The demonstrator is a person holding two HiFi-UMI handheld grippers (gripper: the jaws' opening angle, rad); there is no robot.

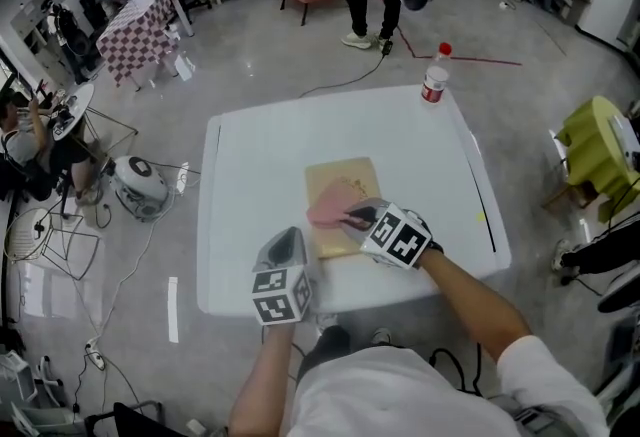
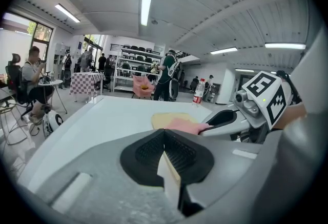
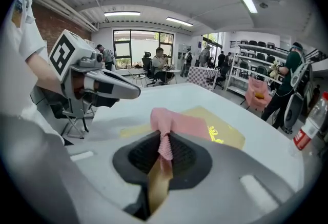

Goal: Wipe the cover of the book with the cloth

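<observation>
My right jaws (image 3: 165, 147) are clamped on a pink cloth (image 3: 177, 123), a fold of it pinched between the pads. The rest of the cloth lies bunched on the tan book (image 1: 345, 181), toward its near half. The book lies flat around the middle of the white counter (image 1: 250, 185), cover up, with yellow print on it. My left jaws (image 2: 165, 140) are closed with nothing in them, over the counter's near edge, just left of the book and apart from the cloth. A plastic bottle (image 1: 434, 77) with a red cap stands upright at the far right corner.
</observation>
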